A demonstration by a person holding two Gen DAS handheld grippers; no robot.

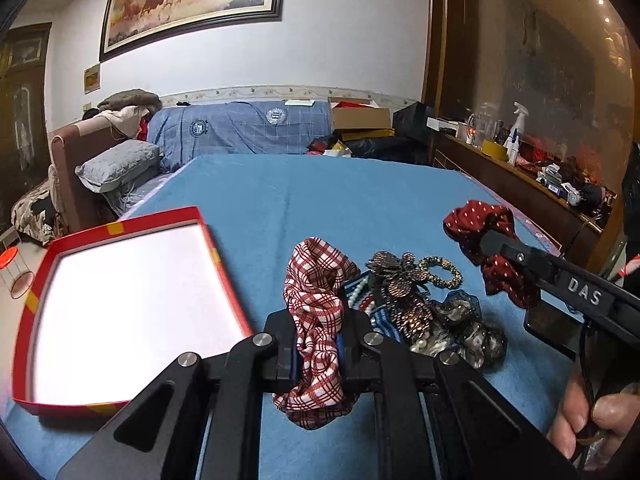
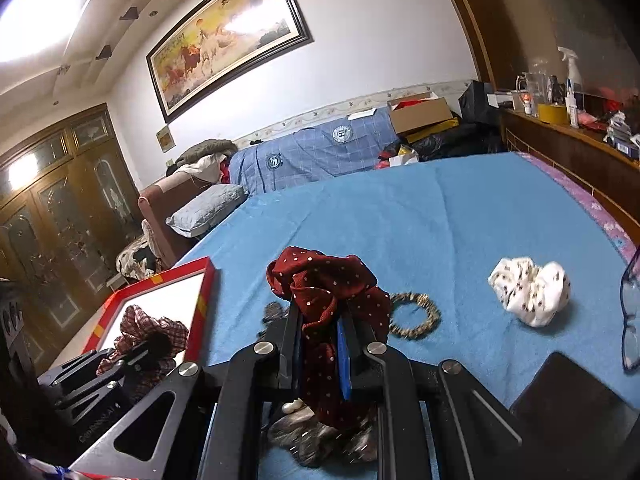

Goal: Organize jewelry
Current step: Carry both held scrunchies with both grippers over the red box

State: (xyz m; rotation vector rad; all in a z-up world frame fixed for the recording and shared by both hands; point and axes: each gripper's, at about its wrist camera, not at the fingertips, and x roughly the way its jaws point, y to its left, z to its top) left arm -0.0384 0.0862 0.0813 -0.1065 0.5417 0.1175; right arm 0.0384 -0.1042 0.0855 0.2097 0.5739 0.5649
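Low centre of the left view, the left gripper (image 1: 318, 354) pinches a red plaid scrunchie (image 1: 316, 320) (red box (image 1: 120, 228) at lower left); the right gripper (image 2: 320, 356) clamps a dotted maroon scrunchie (image 2: 328, 292), frame centre, above the blue bedspread (image 2: 440, 220)

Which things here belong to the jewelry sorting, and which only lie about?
For the job: plaid scrunchie in left gripper; dotted red scrunchie in right gripper; red box; beaded ring; white scrunchie.
Lying about: eyeglasses; pillow; spray bottle.
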